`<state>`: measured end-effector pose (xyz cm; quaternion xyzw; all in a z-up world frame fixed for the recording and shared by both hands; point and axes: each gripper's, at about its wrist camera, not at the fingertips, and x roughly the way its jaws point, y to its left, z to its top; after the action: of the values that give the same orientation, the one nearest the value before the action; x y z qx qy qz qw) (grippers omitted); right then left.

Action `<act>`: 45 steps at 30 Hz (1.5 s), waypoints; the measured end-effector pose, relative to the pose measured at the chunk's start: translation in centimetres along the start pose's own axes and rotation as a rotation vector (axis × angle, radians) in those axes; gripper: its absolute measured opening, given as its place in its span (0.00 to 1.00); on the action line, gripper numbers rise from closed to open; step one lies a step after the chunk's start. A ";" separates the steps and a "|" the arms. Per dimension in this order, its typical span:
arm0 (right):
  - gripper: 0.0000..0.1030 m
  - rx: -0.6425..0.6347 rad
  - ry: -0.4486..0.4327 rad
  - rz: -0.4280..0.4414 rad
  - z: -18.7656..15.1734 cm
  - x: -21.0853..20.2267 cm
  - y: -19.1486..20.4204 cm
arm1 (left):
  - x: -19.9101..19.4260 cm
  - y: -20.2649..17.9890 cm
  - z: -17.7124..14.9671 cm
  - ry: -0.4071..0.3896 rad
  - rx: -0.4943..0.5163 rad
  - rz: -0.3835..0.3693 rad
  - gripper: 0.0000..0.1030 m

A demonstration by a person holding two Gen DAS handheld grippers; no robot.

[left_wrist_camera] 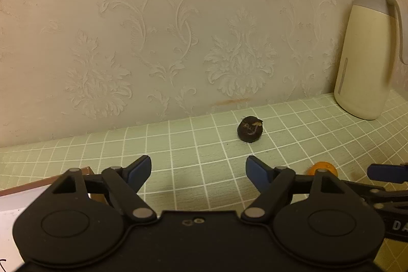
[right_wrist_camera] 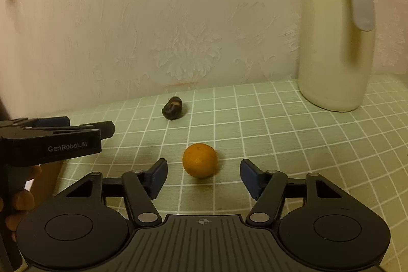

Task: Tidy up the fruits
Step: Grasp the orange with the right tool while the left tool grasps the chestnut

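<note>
Right wrist view puts the orange [right_wrist_camera: 199, 160] dead ahead of the right gripper [right_wrist_camera: 203, 176], just beyond the fingertips and centred on the gap, sitting on the green checked cloth [right_wrist_camera: 293, 144]. Fingers are spread, wider than the fruit, nothing touching it yet. It's round, so no long axis to line up; a straight push forward should bracket it.

Over on the left wrist view, the left gripper [left_wrist_camera: 198, 171] is also spread and empty, aimed at the dark fruit [left_wrist_camera: 250, 130], which lies well ahead and slightly right of its gap, near the wall. That one looks a touch oblong, lying crosswise.

Right hand is clearly nearer its target.

Count: one orange, one dark fruit, one cream jug [right_wrist_camera: 334, 42], two grippers.
</note>
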<state>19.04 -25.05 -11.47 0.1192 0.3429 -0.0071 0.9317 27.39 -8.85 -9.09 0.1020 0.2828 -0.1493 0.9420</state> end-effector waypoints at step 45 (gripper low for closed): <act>0.37 0.019 -0.055 -0.182 1.4 3.7 -2.6 | 7.4 -5.0 2.2 -0.001 0.042 -0.083 0.70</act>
<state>22.52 -27.61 -13.40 0.0958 0.3267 -0.0984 0.9351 32.67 -15.79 -12.00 0.1099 0.2831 -0.1940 0.9328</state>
